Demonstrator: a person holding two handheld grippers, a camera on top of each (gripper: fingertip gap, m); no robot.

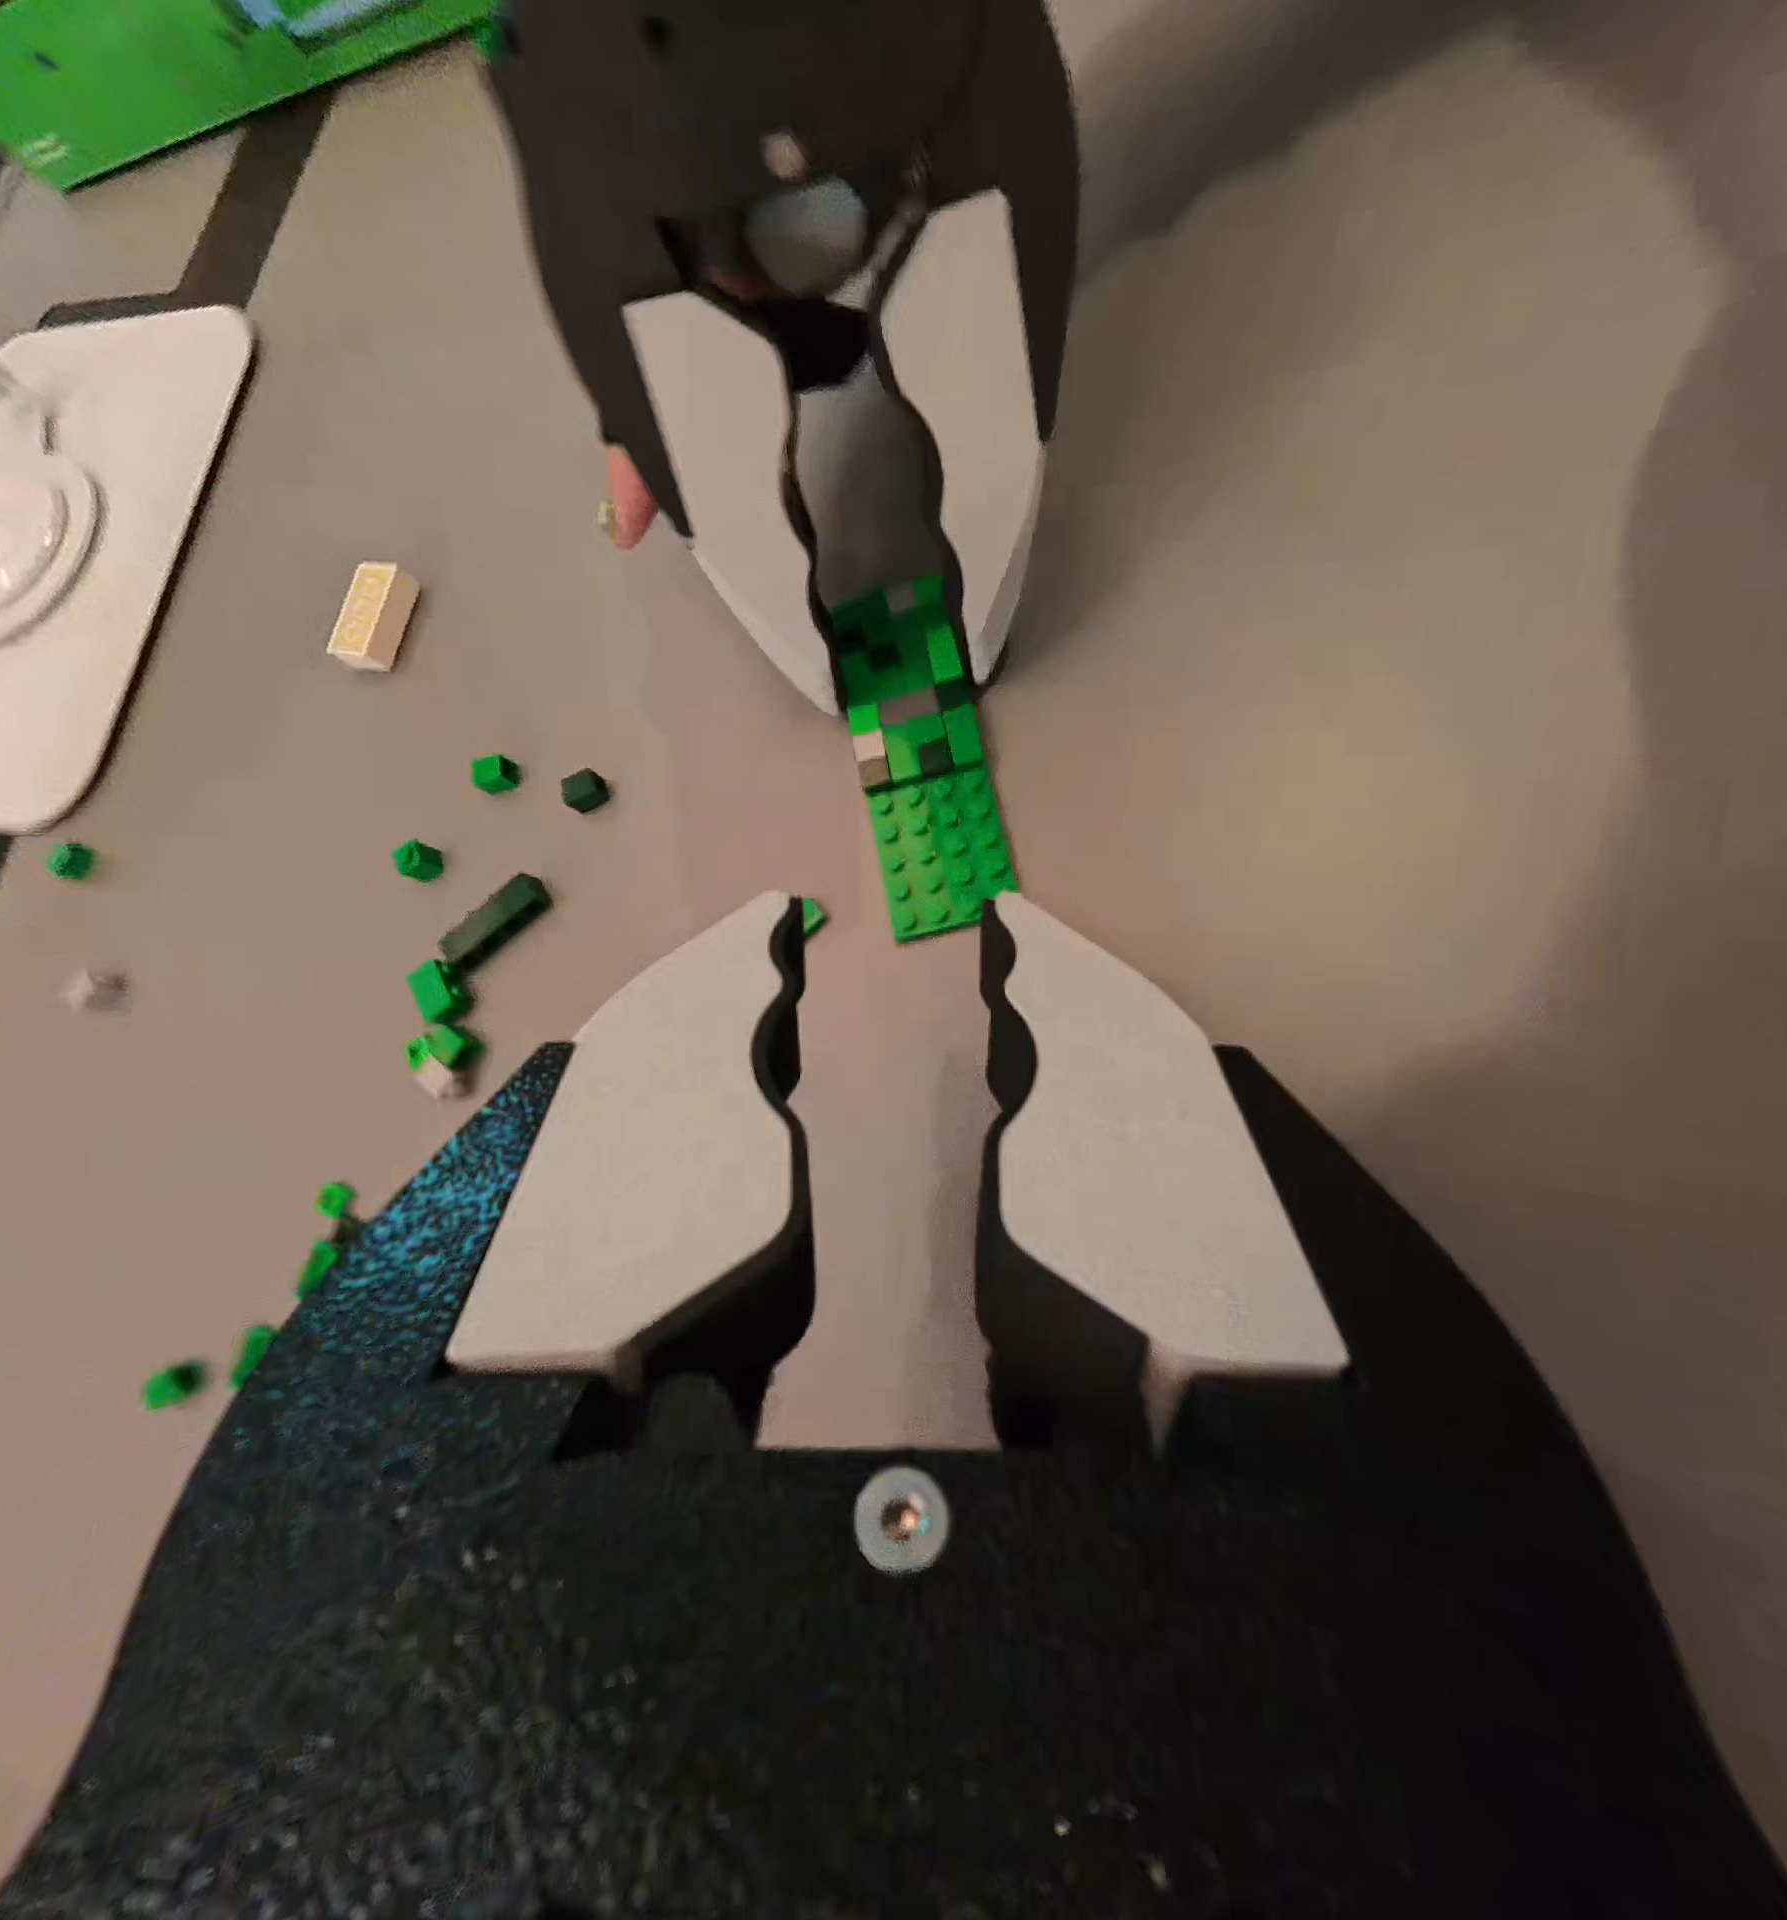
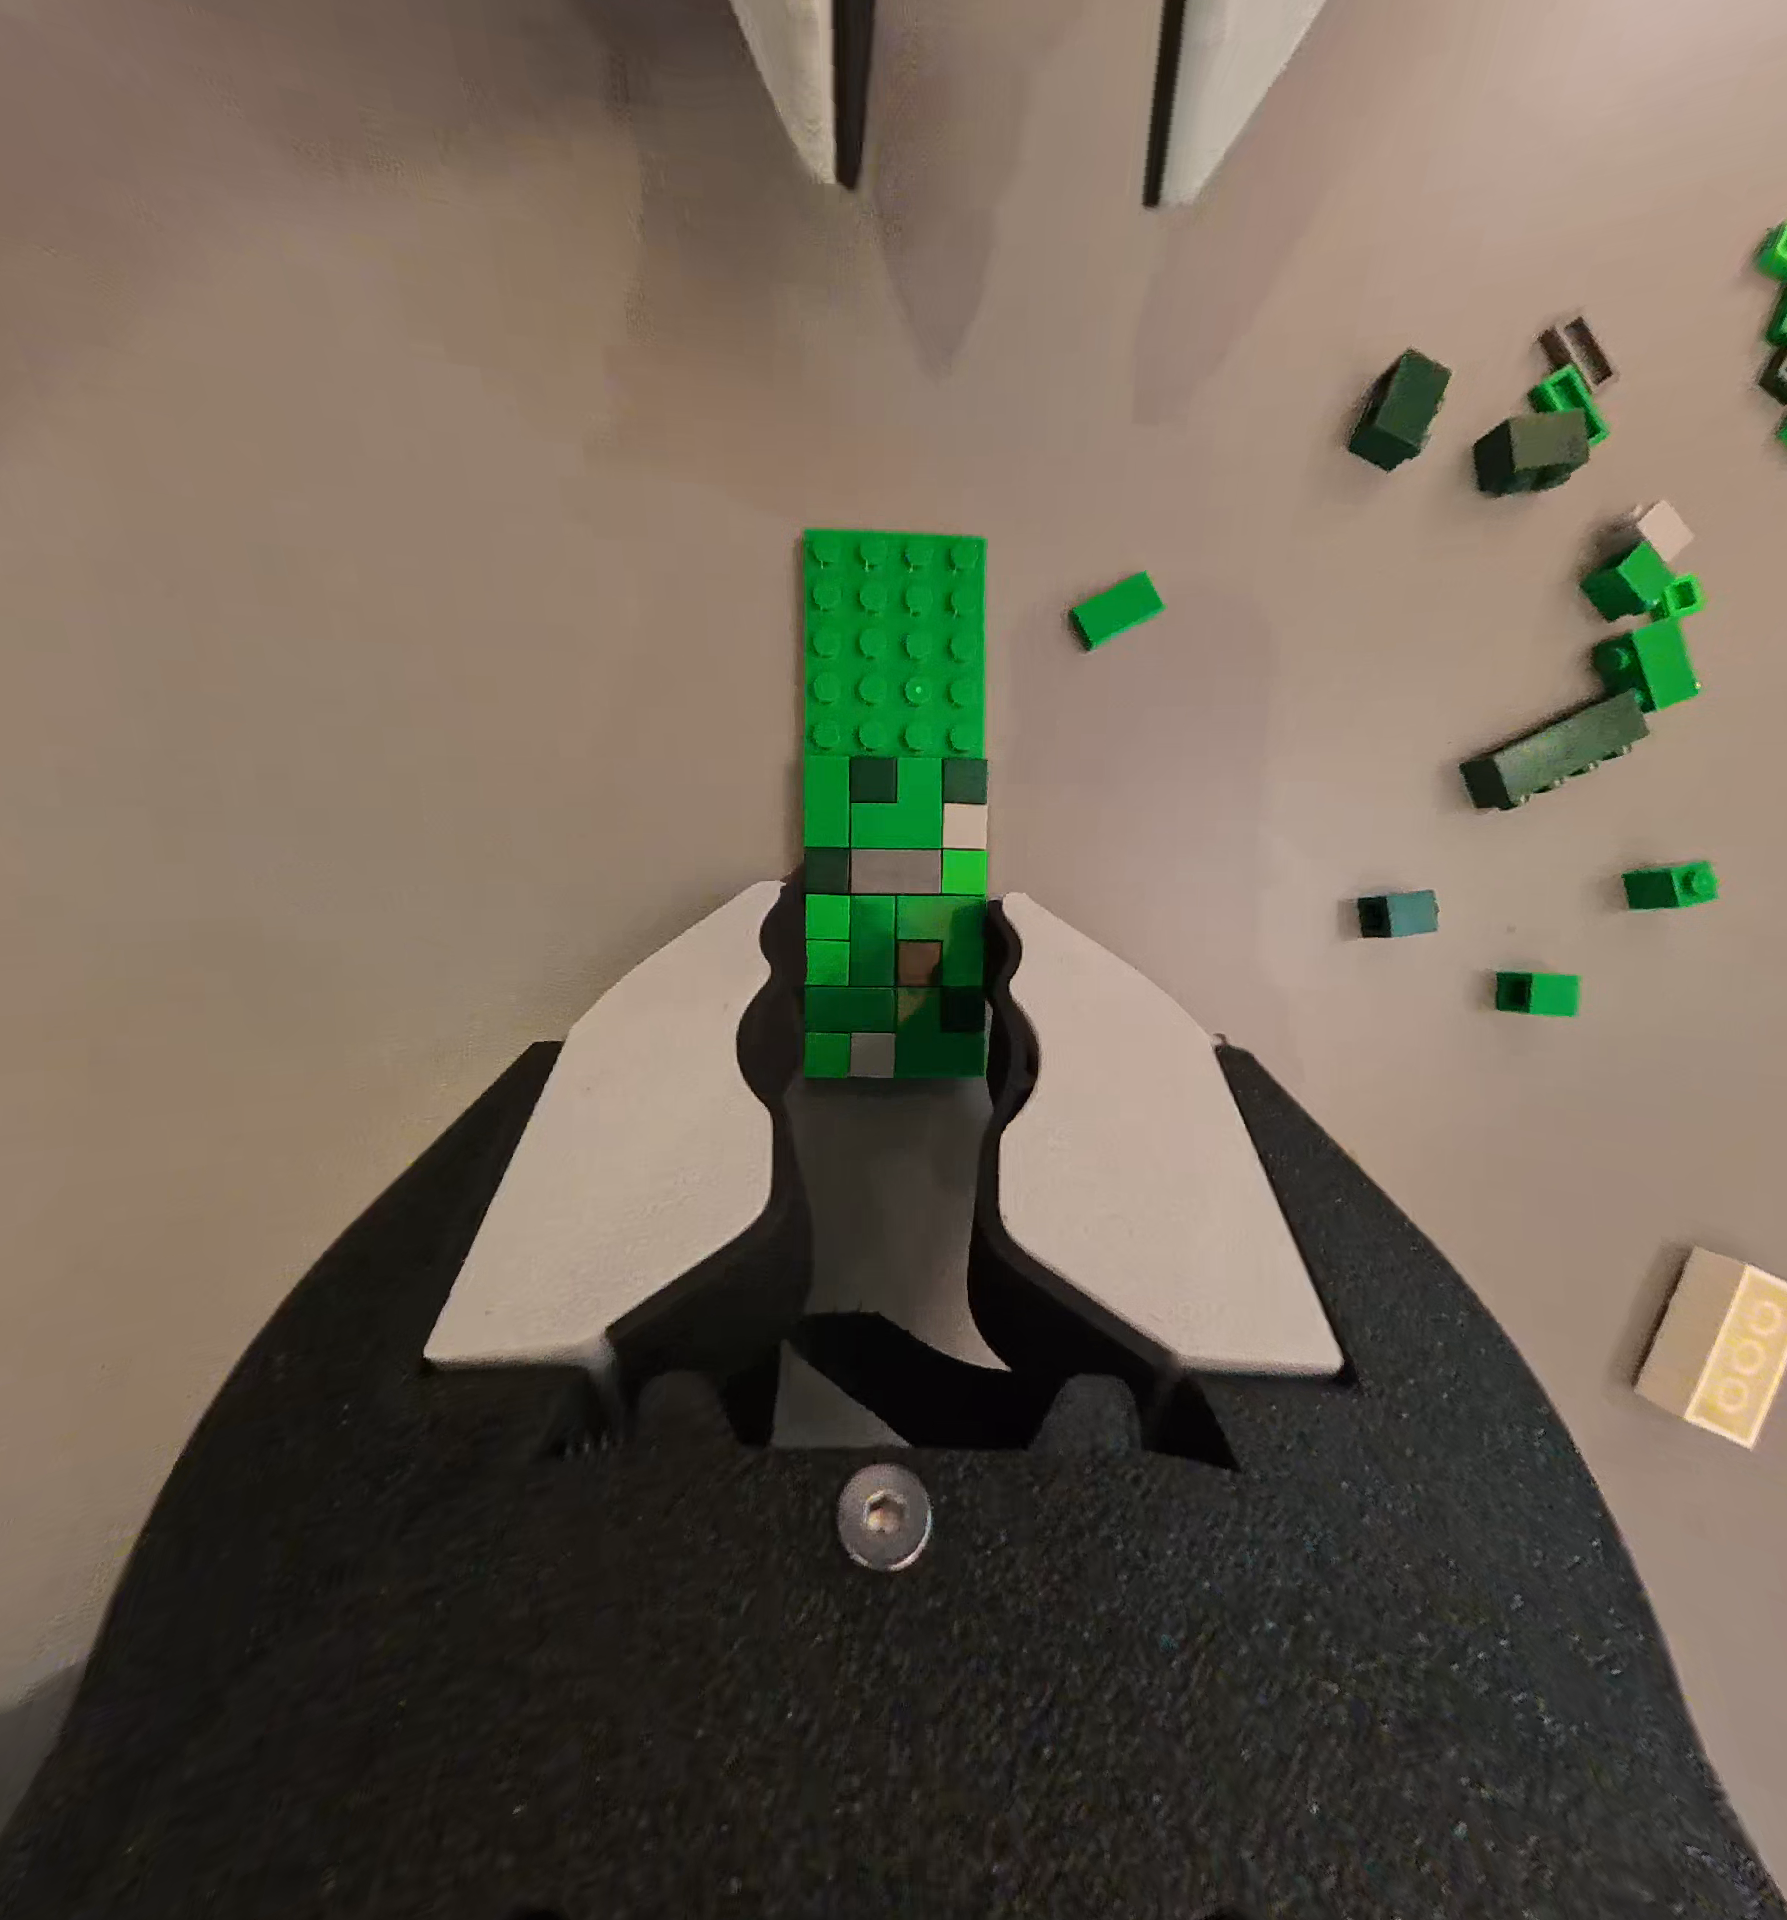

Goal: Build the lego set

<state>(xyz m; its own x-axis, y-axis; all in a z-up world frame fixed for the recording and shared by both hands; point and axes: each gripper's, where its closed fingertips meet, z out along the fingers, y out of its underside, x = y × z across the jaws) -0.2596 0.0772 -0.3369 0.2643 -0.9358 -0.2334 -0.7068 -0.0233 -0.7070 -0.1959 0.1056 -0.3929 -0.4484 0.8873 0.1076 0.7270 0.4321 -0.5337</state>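
Lego plate [image 2: 894, 644] clamped by right tongs [image 2: 894, 914]; left tongs [image 1: 894, 914] parted, empty

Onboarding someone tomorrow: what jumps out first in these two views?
The long green plate, half tiled in mixed greens and greys, lies mid-table with the right claw closed on its tiled end. The left claw sits open at the bare studded end, holding nothing. Loose green bricks are scattered on the plate's one side, plus a lone tan brick.
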